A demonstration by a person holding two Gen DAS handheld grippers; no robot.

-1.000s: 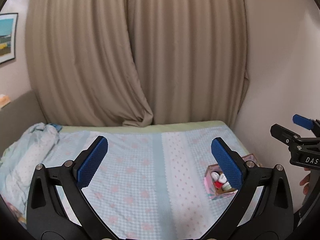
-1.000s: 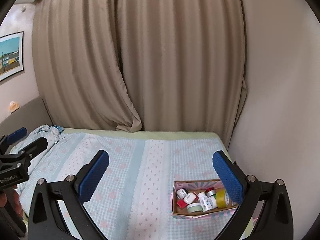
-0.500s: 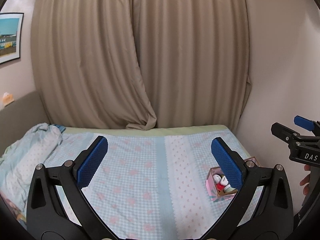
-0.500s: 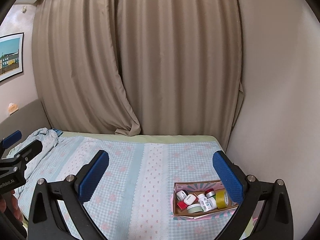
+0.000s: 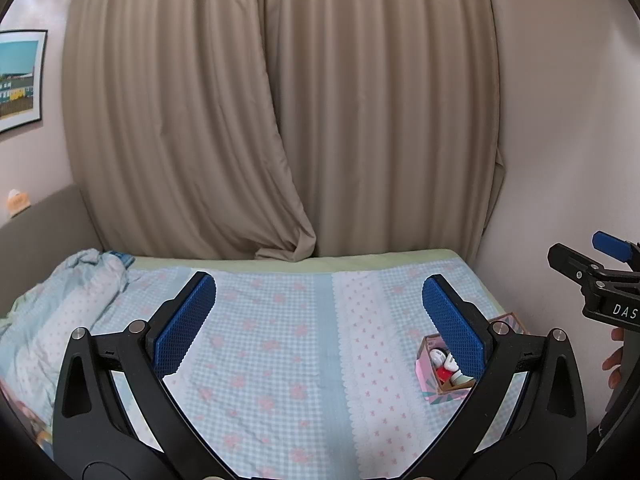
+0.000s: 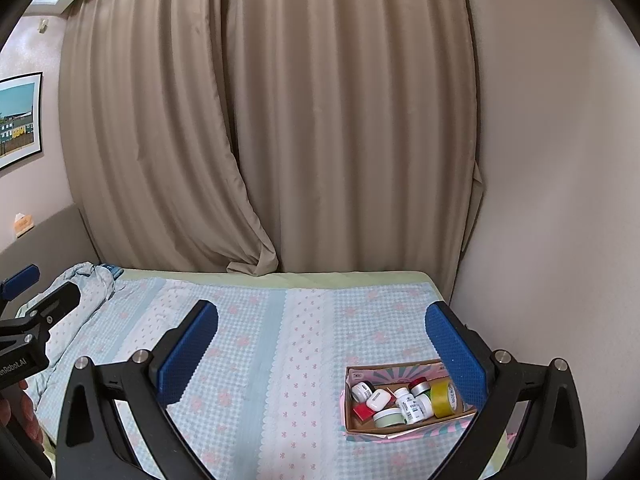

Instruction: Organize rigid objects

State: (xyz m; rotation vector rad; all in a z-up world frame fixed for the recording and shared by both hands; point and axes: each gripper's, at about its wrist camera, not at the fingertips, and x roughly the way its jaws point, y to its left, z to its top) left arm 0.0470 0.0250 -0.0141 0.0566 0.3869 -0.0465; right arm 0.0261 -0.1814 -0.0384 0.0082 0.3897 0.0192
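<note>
Cardboard, brown inside and pink-patterned outside, makes the shallow box (image 6: 404, 400) that sits on the bed (image 6: 256, 344) near its right edge, close to the wall. In it lie small rigid things packed close: a yellow tape roll (image 6: 443, 399), a white pill bottle (image 6: 409, 402), a pale green jar (image 6: 389, 417), a flat red piece (image 6: 362, 412), a red-lidded tin (image 6: 420, 385) and two white jars. None lies loose on the checked bedspread in view.

Both tools hover above the bed, well apart from the box. The left tool (image 5: 320, 312) stands wide with nothing between its blue pads; the right tool (image 6: 322, 338) likewise, wide and bare.

This fits either sorting about to start out of the box, or everything already gathered into it (one moment cannot settle which). Any pick among such crowded pieces would, I judge, go best from straight above, jaws across a lid's width.

Writing: the tape reads "MADE IN" on its rim; the right tool's body shows "DAS", the left's "enRobot.AI". The bottle's label is too small to read.
</note>
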